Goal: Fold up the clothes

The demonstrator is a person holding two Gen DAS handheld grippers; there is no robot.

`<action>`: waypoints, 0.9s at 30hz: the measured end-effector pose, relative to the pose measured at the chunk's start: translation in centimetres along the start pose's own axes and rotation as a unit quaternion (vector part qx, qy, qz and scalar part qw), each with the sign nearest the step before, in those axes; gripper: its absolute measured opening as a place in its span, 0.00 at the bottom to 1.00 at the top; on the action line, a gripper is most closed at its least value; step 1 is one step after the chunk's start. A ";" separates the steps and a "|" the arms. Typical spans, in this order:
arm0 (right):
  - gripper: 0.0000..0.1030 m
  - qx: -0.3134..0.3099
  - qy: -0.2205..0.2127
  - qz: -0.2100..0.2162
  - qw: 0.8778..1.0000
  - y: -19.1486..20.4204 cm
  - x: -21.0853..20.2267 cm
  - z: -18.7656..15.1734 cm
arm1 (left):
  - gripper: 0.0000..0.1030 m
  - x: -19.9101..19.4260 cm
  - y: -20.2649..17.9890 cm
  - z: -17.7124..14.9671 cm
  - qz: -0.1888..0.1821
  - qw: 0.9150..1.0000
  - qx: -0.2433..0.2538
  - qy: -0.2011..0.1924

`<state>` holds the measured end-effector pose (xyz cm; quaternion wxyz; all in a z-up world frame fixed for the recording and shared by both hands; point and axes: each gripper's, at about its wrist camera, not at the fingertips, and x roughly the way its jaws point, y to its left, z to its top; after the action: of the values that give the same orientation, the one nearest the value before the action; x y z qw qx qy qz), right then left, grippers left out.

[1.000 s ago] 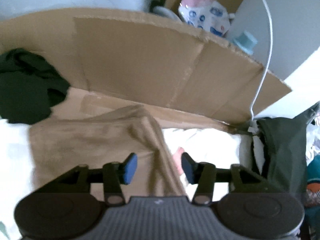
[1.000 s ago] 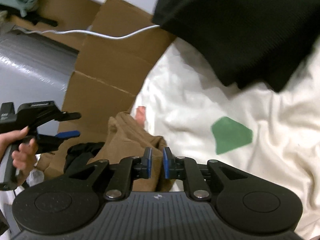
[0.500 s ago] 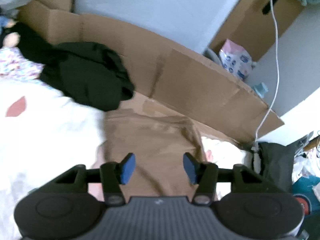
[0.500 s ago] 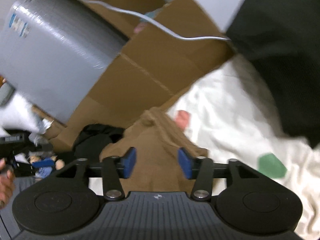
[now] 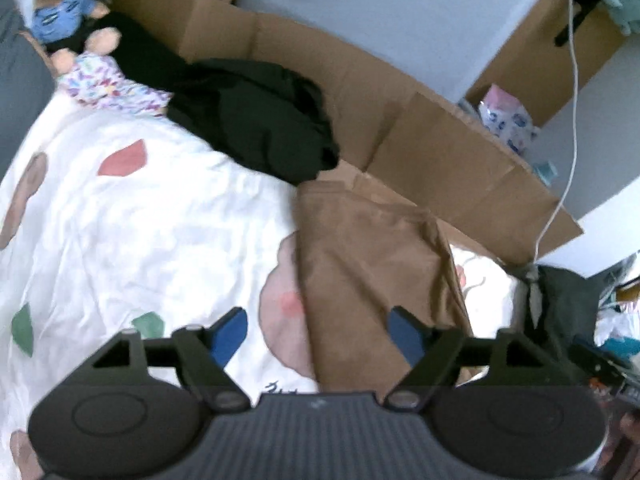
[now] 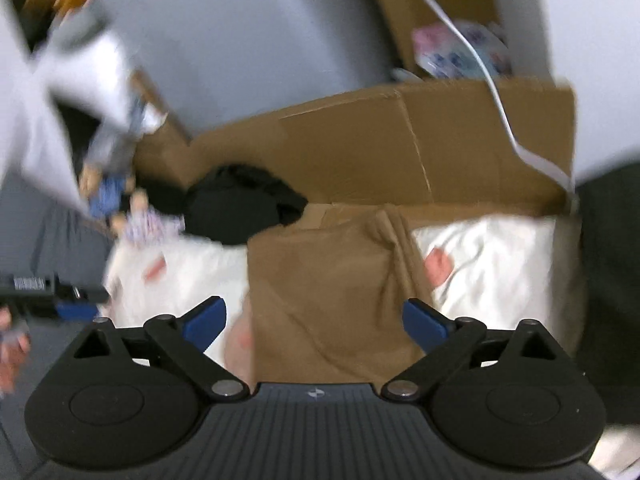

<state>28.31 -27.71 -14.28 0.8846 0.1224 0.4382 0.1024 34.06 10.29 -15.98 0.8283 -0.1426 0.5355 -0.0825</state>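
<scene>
— Where is the garment you are working on?

— The brown garment (image 5: pixel 372 264) lies flat on the white patterned bedspread (image 5: pixel 152 216), up against the flattened cardboard (image 5: pixel 440 140) at the bed's far edge. One long ridge of cloth runs down its right side, which I judge to be a fold laid over.

— And your jaws?

— Both pairs are empty and spreading wider. My left gripper (image 5: pixel 318 334) hangs above the garment's left edge with nothing between the blue pads; my right gripper (image 6: pixel 316 320) hangs over its middle, just as bare. No cloth touches either.

— Why let go there?

— I judge the fold is set down, so the cloth needs no holding; wide jaws leave me ready for the next pinch at a hem or corner.

— Why against the cardboard?

— Probably because the black clothes (image 5: pixel 256 120) and the soft toy (image 5: pixel 64 12) crowd the far left corner, leaving this stretch free.

— Anything to watch?

— That ridge looks loose; it may slide when I next lift an edge.
</scene>
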 end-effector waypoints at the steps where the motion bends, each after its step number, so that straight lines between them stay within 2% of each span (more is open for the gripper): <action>1: 0.95 -0.023 0.017 -0.002 1.000 0.4 -0.1 0.8 | 0.78 -0.4 0.1 -0.1 -0.001 1.000 -0.004 -0.002; 3: 0.95 -0.088 0.044 0.006 0.995 1.4 -1.0 2.8 | 0.79 -1.3 0.3 -0.3 -0.003 1.000 -0.011 -0.008; 6: 0.96 -0.124 0.061 -0.005 0.990 2.3 -2.3 4.2 | 0.84 -3.2 0.1 -0.8 -0.006 0.999 -0.027 -0.027; 10: 0.96 -0.116 0.070 0.003 0.991 2.5 -3.1 4.6 | 0.87 -3.8 -0.4 -1.2 -0.030 0.998 -0.045 -0.028; 12: 0.96 -0.126 0.057 -0.013 0.990 2.8 -3.0 4.7 | 0.87 -3.4 -0.8 -1.2 -0.034 0.998 -0.034 -0.033; 14: 0.96 -0.120 0.045 -0.021 0.992 2.8 -3.0 4.9 | 0.88 -2.7 -0.9 -1.6 -0.038 0.998 -0.032 -0.040; 16: 0.96 -0.108 0.032 -0.026 0.993 2.3 -2.2 4.7 | 0.88 -1.4 -1.2 -2.5 -0.039 0.998 -0.026 -0.029; 18: 0.96 -0.115 0.036 -0.032 0.992 1.9 -1.4 4.3 | 0.88 -0.6 -2.2 -3.6 -0.054 0.998 0.019 -0.034; 21: 0.96 -0.101 0.031 -0.020 0.994 0.8 -0.8 3.4 | 0.88 1.4 -3.4 -5.2 -0.061 0.996 0.060 -0.026; 27: 0.96 -0.087 0.039 0.002 0.995 -1.7 1.0 0.9 | 0.88 5.7 -3.8 -6.7 -0.048 0.996 0.068 -0.025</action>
<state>29.74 -29.10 -15.03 0.8738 0.0412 0.4617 0.1467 30.40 4.07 -22.23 0.8441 -0.1134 0.5007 -0.1547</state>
